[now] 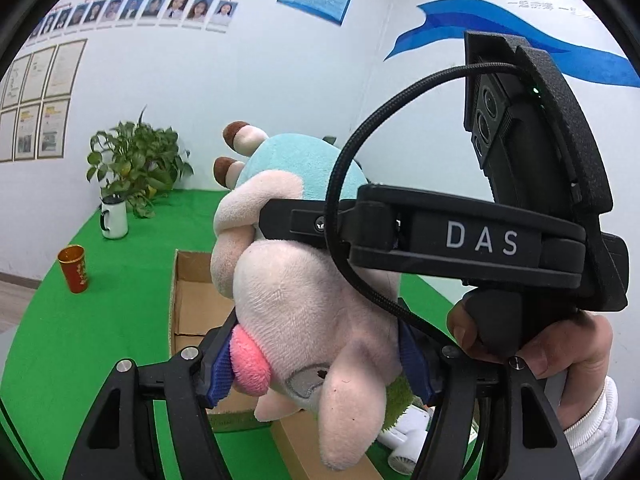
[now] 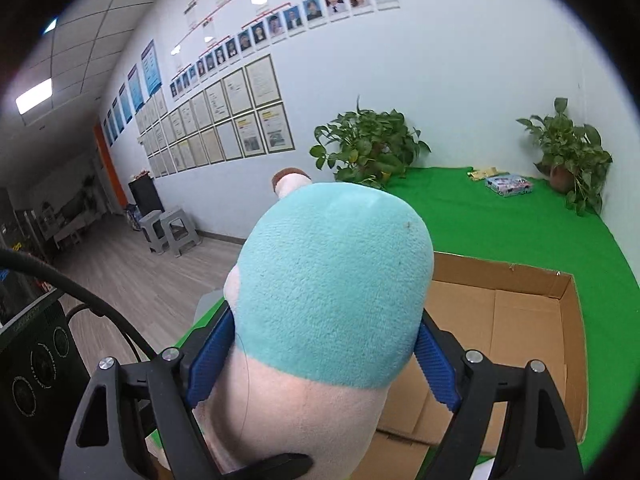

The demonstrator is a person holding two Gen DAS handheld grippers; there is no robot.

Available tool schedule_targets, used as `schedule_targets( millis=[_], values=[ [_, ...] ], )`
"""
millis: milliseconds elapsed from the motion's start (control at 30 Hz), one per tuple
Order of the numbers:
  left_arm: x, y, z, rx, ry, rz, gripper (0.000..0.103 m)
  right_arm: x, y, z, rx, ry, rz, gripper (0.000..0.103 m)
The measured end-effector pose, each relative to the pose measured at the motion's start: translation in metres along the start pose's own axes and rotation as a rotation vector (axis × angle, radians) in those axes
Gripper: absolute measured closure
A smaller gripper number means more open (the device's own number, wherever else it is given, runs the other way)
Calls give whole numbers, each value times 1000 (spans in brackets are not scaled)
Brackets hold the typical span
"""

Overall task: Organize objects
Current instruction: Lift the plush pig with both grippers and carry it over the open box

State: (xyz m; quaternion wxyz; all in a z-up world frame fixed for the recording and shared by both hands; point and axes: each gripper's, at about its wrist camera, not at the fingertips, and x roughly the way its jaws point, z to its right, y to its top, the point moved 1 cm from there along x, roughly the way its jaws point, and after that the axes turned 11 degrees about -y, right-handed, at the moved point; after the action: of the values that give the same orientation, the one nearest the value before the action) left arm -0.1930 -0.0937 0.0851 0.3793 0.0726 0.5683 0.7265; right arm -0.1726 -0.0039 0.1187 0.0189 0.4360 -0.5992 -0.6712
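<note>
- Two hand-held grippers of mine held one plush toy (image 1: 304, 320) between them, above the open cardboard box (image 2: 520, 308) on the green-covered bench (image 2: 500, 220).
- My left hand-held gripper (image 1: 320, 364) was clenched on the toy's pink head end, its blue pads (image 1: 220, 372) pressed in on either side, with the pink snout just beside the left pad and an ear hanging toward the camera.
- My right hand-held gripper (image 2: 324, 360) was clamped on the toy's body where the pale pink met the light blue part, its blue pads (image 2: 434, 368) squeezing both flanks.
- In the left wrist view that right hand-held gripper reached across from the right, my right hand (image 1: 560, 352) wrapped round its handle and a black cable (image 1: 360, 160) looping over the toy.
- The toy's brown-tipped legs (image 1: 236, 148) stuck out at the far end, away from both cameras.
- Beyond the box on the bench stood a red cup (image 1: 74, 268) and a white mug (image 1: 114, 216), well apart from the box, the mug just beside a leafy potted plant (image 1: 136, 164).
- At the far side of the bench lay a small colourful box (image 2: 510, 185), near a second potted plant (image 2: 568, 152) in the corner.
- Something white (image 1: 404, 436) lay on the bench below the toy; I could not tell what it was.
- Framed papers (image 2: 240, 120) and portrait photos lined the wall behind.
</note>
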Motion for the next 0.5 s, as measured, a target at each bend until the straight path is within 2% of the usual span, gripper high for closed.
schedule_targets(
  millis=[100, 200, 367, 500],
  values=[
    [22, 8, -18, -28, 4, -30, 37, 16, -6, 11, 11, 2, -25, 20],
    [44, 2, -35, -69, 4, -74, 37, 35, -13, 25, 31, 6, -64, 20],
    [79, -27, -67, -129, 35, -150, 37, 87, -24, 43, 57, 37, -145, 20],
    [116, -46, -116, -226, 68, -232, 37, 134, -39, 54, 88, 83, -247, 19]
  ],
)
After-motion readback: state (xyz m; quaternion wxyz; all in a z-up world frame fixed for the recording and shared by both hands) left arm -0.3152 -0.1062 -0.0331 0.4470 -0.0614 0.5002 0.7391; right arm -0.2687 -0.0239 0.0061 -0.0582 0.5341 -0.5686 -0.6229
